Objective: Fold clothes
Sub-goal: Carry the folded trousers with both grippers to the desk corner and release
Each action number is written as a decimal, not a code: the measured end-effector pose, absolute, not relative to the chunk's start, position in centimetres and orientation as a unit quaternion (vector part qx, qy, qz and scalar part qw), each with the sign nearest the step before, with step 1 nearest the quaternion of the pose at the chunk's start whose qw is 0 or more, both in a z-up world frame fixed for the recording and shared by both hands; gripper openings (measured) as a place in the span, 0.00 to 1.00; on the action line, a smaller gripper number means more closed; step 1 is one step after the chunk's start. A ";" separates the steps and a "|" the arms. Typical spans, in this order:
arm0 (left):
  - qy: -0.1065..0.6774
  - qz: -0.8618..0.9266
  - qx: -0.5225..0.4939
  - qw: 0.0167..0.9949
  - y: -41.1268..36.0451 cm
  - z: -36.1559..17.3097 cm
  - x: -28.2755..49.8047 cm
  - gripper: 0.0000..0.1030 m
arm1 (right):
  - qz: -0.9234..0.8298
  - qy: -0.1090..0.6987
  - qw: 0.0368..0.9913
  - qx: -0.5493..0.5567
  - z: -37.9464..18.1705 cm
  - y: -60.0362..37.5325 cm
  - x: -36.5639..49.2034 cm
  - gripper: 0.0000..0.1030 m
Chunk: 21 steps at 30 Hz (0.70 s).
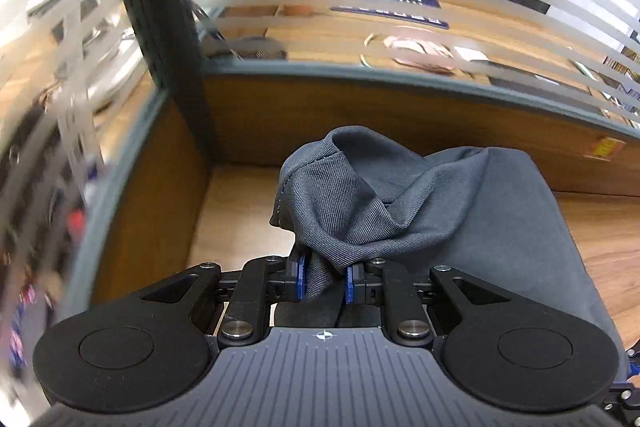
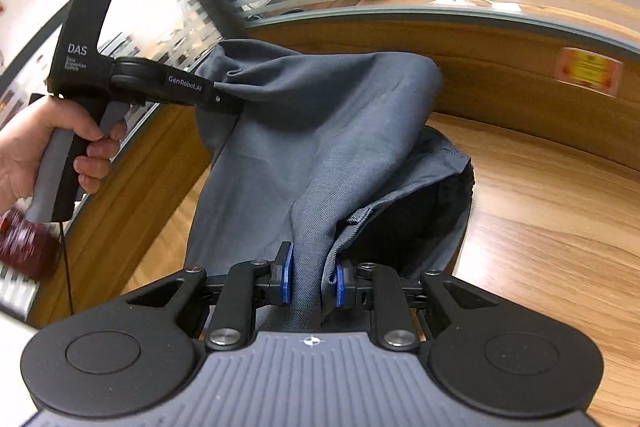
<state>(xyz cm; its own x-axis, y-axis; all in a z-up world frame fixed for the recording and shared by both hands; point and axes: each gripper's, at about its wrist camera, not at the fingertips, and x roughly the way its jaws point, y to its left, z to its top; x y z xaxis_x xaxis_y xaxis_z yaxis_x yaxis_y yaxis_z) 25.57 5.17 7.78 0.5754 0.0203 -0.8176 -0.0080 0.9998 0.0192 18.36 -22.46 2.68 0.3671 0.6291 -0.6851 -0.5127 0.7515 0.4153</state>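
Both grippers (image 1: 325,281) (image 2: 311,279) clamped — grey garment (image 1: 460,211) pinched.

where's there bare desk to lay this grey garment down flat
The wooden desk is bare to the right of the grey garment, up to the wooden partition. A narrower bare strip lies left of it. The middle is crowded: both grippers, left gripper and right gripper, clamp the cloth.

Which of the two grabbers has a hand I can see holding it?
The left gripper, the black one marked DAS in the right wrist view: a bare hand grips its handle. The right gripper shows only its blue-padded fingers pinching the grey cloth garment.
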 end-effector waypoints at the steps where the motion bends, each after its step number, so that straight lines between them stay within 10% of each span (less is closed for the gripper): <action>1: 0.460 0.006 0.013 0.888 5.7 8.0 26.4 0.19 | 0.342 0.443 0.826 0.066 2.7 -21.4 18.8 0.21; 21: 0.497 0.023 0.068 0.865 8.3 3.6 33.6 0.32 | 0.323 0.476 0.818 0.011 -1.5 -14.4 21.5 0.27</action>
